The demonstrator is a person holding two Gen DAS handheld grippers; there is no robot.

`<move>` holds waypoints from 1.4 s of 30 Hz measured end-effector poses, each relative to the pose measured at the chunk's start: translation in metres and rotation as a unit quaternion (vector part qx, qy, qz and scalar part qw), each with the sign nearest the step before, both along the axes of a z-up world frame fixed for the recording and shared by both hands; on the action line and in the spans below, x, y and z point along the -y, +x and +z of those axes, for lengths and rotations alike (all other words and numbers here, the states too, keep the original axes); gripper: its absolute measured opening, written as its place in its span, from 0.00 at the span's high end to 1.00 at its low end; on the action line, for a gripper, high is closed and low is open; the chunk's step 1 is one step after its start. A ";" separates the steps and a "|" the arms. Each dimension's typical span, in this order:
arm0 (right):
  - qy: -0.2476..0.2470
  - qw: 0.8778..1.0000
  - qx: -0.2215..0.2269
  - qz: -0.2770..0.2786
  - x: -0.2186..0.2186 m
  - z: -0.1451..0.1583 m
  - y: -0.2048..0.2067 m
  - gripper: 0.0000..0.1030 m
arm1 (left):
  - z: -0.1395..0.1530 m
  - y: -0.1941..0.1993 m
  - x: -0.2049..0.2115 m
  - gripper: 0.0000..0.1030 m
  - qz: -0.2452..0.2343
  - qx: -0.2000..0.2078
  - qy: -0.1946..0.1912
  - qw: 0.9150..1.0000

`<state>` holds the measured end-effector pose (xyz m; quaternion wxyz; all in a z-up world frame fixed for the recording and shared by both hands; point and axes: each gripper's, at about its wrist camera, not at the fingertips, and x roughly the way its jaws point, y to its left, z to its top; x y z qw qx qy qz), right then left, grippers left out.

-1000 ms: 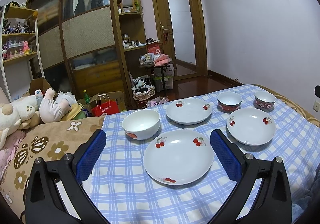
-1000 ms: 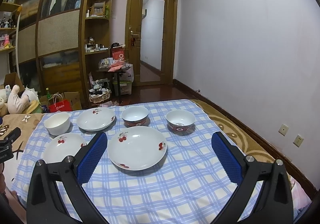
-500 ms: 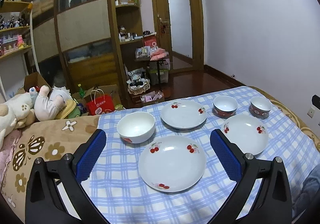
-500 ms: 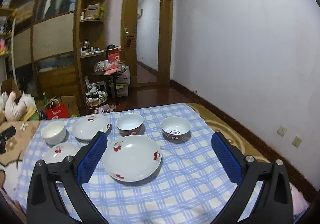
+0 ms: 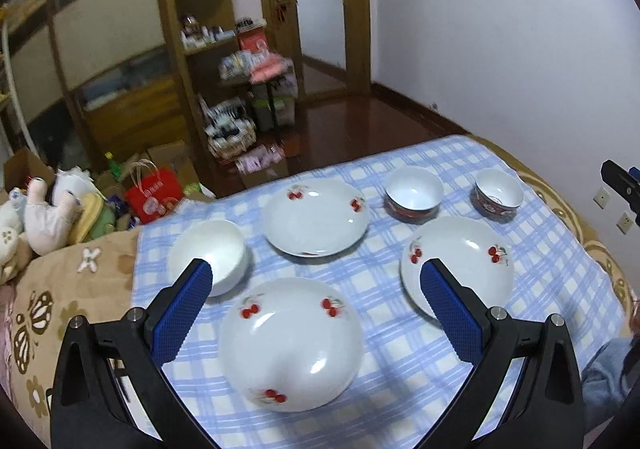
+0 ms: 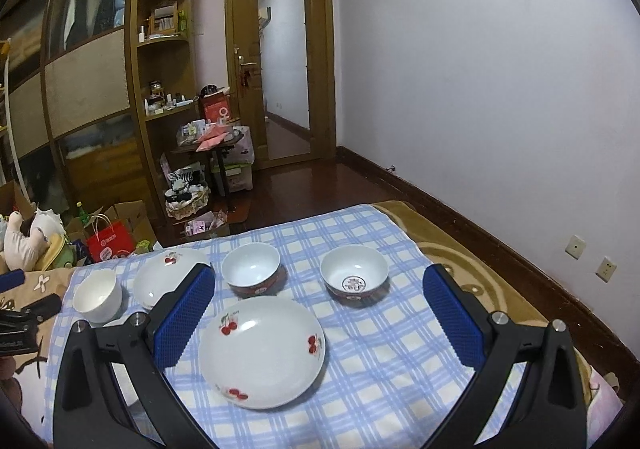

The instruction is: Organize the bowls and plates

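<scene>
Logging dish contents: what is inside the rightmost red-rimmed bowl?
The bowl holds no food; a red emblem marks its bottom. The cloth under it is hidden.

Glossy ceramic plates [image 5: 291, 343] lie on matt checked cloth [image 5: 560, 265].

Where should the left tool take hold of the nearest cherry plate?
On the near rim of the cherry plate, coming in low from the front. It lies flat and shallow on the checked cloth, and the open left tool already straddles it.

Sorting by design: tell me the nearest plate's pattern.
White plate with red cherry motifs; clearest in left wrist view.
</scene>
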<state>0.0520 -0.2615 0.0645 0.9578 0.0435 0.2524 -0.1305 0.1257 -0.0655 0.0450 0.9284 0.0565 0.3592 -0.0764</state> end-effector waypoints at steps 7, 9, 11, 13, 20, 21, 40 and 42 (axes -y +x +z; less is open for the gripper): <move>0.005 1.000 -0.028 0.002 0.011 -0.014 0.035 0.00 | -0.011 0.046 0.031 0.01 -0.017 -0.020 0.022 0.999; 0.011 0.999 -0.037 0.004 0.016 -0.019 0.044 0.00 | -0.016 0.058 0.040 0.01 -0.023 -0.028 0.031 0.999; 0.016 0.999 -0.052 0.004 0.022 -0.028 0.054 0.00 | -0.022 0.069 0.048 0.01 -0.031 -0.037 0.033 0.998; 0.016 0.998 -0.064 -0.001 0.026 -0.037 0.061 0.00 | -0.028 0.078 0.054 0.01 -0.031 -0.041 0.034 0.998; 0.023 0.995 -0.094 -0.003 0.040 -0.066 0.078 0.00 | -0.053 0.101 0.072 0.01 -0.040 -0.072 0.031 0.996; 0.019 0.995 -0.096 -0.002 0.041 -0.070 0.081 0.00 | -0.057 0.104 0.075 0.01 -0.041 -0.076 0.029 0.996; 0.046 0.982 -0.182 0.010 0.046 -0.156 0.115 0.00 | -0.141 0.130 0.093 0.01 -0.056 -0.176 0.006 0.983; 0.055 0.979 -0.194 0.014 0.046 -0.162 0.117 0.02 | -0.147 0.133 0.093 0.03 -0.055 -0.186 0.005 0.981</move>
